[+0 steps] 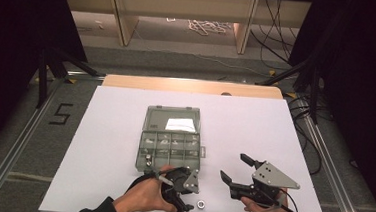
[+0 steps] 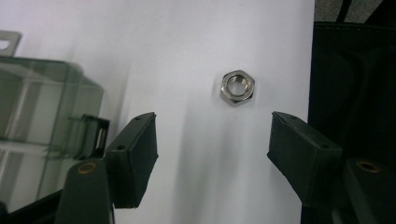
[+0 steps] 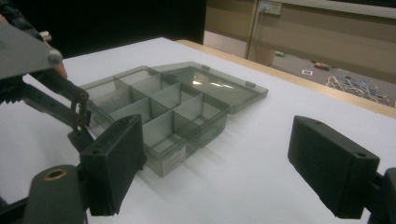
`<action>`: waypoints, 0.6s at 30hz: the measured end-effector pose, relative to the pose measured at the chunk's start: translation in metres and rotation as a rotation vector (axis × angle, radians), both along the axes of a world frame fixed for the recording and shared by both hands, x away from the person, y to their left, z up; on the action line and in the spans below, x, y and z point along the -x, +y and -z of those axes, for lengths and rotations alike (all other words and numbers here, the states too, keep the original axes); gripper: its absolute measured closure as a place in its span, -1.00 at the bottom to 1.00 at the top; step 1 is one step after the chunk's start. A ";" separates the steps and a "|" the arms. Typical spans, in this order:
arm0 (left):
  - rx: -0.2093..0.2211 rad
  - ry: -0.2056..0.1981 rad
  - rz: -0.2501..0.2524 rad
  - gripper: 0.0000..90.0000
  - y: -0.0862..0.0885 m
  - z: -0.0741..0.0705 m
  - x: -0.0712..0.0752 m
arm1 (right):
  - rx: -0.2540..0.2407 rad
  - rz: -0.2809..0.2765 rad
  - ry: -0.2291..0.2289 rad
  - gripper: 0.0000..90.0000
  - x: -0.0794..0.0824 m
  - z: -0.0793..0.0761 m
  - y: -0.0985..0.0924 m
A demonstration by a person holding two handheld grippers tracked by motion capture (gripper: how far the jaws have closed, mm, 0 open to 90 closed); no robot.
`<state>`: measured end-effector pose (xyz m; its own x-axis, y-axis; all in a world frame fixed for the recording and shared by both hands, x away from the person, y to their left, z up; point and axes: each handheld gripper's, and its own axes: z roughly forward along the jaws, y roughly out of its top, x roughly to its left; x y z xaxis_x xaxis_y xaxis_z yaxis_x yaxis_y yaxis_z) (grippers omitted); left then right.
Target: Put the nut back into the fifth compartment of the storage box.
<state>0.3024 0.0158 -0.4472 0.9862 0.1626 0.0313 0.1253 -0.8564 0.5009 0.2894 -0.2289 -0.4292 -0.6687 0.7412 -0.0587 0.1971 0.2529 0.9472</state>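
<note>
Left gripper view: your left gripper (image 2: 212,154) wide apart, nothing between pads, hex nut (image 2: 237,87) lying flat on white sheet (image 2: 187,46) just ahead of tips, beside organizer box (image 2: 42,107). Advance, centre nut between pads, lower till tips meet sheet, then close on opposite flats. Right gripper (image 3: 233,172) wide too, empty, parked near box. Watch nut doesn't skate off.

Nut (image 2: 237,87): one small hexagonal steel nut, silver, threaded bore facing up. Lies flat on the white sheet near the table's front edge, touching nothing.

Organizer box (image 1: 169,146): smoky clear plastic, divided into compartments, lid folded open flat behind. Sits mid-table, just behind the nut; small metal parts in several compartments.
</note>
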 end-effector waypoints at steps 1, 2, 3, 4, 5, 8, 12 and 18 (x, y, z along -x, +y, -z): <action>-0.005 0.004 0.007 -0.28 -0.003 0.001 0.001 | 0.004 0.005 0.003 -0.57 0.000 0.000 0.000; -0.020 0.002 0.020 -0.28 -0.005 0.002 0.001 | 0.008 0.007 -0.001 -0.57 0.000 0.000 0.000; -0.011 0.001 0.019 -0.28 -0.008 0.003 0.002 | 0.007 0.007 0.005 -0.57 0.000 0.000 0.000; -0.021 0.000 0.024 -0.27 -0.010 0.004 0.003 | 0.009 0.008 0.004 -0.57 0.000 0.000 -0.001; -0.038 -0.009 0.048 -0.27 -0.012 0.003 0.002 | -0.012 0.004 0.017 -0.57 0.000 0.001 0.000; -0.048 -0.011 0.067 -0.21 -0.017 0.003 0.002 | -0.003 0.013 -0.002 -0.57 -0.001 0.001 -0.001; -0.040 0.001 0.060 -0.20 -0.022 0.006 0.002 | -0.001 0.025 0.003 -0.57 -0.001 0.001 -0.001; -0.049 0.007 0.074 -0.11 -0.028 0.010 0.001 | 0.015 0.034 0.007 -0.57 -0.003 0.001 -0.005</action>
